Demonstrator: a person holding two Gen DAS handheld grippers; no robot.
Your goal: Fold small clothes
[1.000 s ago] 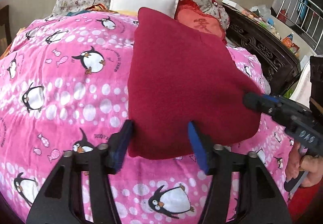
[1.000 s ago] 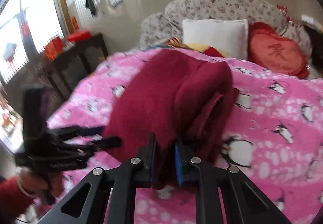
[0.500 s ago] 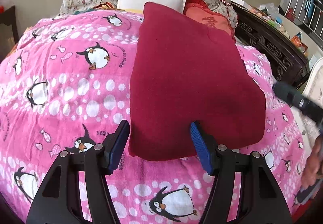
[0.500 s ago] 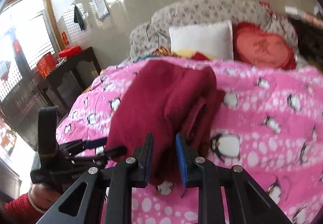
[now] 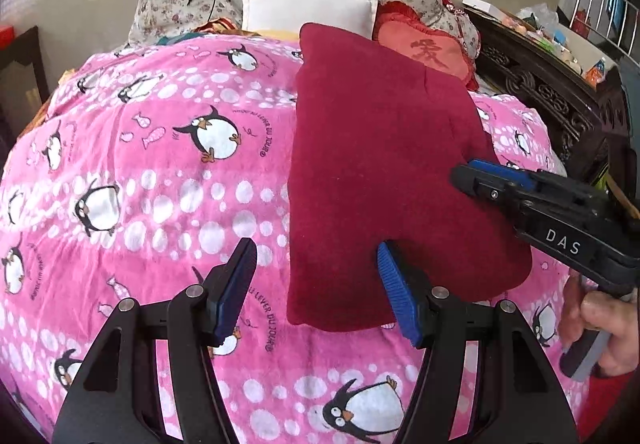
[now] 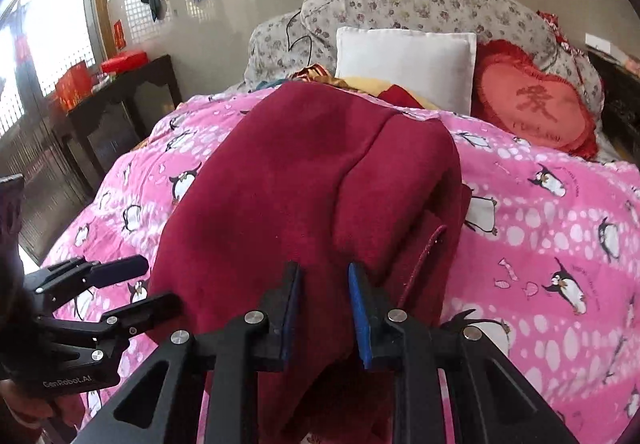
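Both wrist views look down close, sharing the red garment [image 5: 380, 180]

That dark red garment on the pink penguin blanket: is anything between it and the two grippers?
Nothing visible. The left gripper hovers open at the dark red garment's near corner, and the right gripper has cloth from its near edge between the pads.
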